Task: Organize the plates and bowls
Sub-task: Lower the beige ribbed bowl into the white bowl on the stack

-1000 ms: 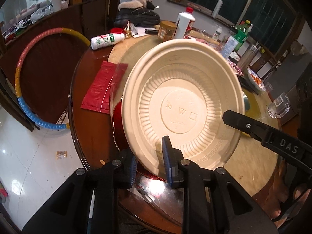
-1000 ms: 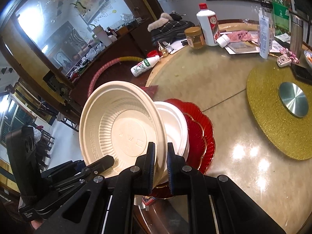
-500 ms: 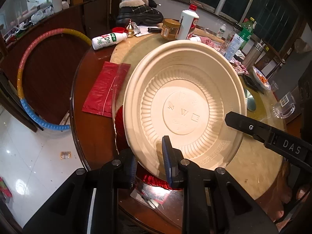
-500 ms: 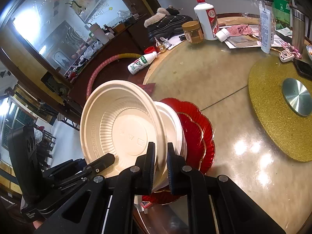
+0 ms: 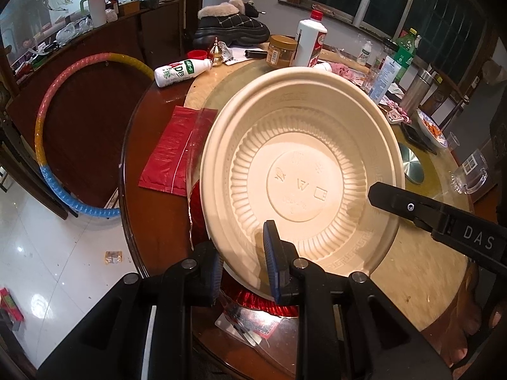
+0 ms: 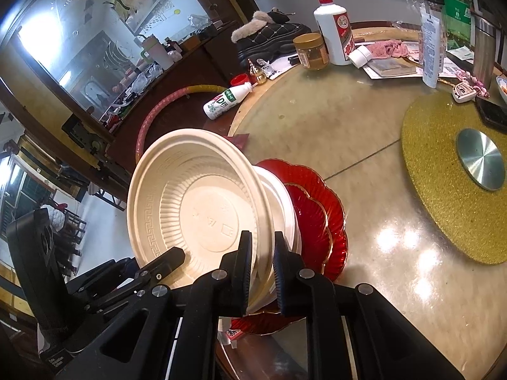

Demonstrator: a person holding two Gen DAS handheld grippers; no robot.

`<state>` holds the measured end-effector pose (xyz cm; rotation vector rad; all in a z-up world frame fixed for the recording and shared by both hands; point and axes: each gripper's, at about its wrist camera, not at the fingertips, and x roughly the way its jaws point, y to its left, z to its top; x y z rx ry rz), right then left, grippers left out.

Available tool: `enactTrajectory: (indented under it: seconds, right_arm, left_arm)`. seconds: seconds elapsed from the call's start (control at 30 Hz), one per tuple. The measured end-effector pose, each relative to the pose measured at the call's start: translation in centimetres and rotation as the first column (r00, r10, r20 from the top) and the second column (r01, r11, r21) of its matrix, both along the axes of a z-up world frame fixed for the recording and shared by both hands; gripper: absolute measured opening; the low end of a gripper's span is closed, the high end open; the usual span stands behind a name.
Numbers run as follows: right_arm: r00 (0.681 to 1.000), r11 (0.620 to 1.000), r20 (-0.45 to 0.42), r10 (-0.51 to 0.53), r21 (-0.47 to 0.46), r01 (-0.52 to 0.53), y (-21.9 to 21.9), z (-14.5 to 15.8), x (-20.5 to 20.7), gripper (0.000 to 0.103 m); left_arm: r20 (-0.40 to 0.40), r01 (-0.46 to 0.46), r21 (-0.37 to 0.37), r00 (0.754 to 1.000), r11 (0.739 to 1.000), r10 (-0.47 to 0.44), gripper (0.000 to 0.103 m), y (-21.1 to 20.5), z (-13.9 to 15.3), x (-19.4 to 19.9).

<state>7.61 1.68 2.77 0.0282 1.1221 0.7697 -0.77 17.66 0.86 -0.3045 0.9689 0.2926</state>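
Note:
A cream disposable bowl (image 5: 301, 174) (image 6: 196, 205) stands tilted on its edge, its inside facing the left wrist camera. My left gripper (image 5: 242, 247) is shut on its near rim. My right gripper (image 6: 263, 243) grips the opposite rim and its jaws are opening, with the rim still between the pads. One of the right gripper's fingers (image 5: 389, 196) shows over the bowl's inside in the left wrist view. Behind the bowl a stack of white bowls (image 6: 285, 202) rests on red scalloped plates (image 6: 320, 202) on the round table (image 6: 364, 145).
A red plastic bag (image 5: 171, 155) and a fallen milk bottle (image 5: 180, 71) lie to the left. A gold turntable mat (image 6: 443, 190) is at the right. A white liquor bottle (image 6: 334, 31), a jar (image 6: 312, 50) and clutter fill the far side. A hoop (image 5: 44, 145) leans beside the table.
The right gripper's jaws have parted slightly around the bowl's rim. The bowl and both hands have hardly moved.

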Motion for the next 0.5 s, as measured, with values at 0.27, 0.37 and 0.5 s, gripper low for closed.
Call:
enactTrajectory:
  seconds: [0.27, 0.37, 0.5]
  right_arm:
    - [1.000, 1.000, -0.003, -0.001, -0.014, 0.001, 0.26, -0.11, 0.44, 0.015]
    - [1.000, 1.000, 0.004, -0.003, -0.019, 0.003, 0.32, -0.01, 0.47, 0.015]
    - [1.000, 1.000, 0.008, -0.006, -0.021, 0.006, 0.38, 0.04, 0.52, 0.015]
  left_arm:
    - [-0.005, -0.005, 0.023, 1.000, 1.000, 0.005, 0.022, -0.10, -0.05, 0.46]
    - [-0.009, -0.002, 0.035, 1.000, 0.999, 0.003, 0.022, -0.22, -0.12, 0.65]
    - [-0.008, -0.004, 0.037, 1.000, 0.999, 0.004, 0.022, -0.28, -0.15, 0.73]
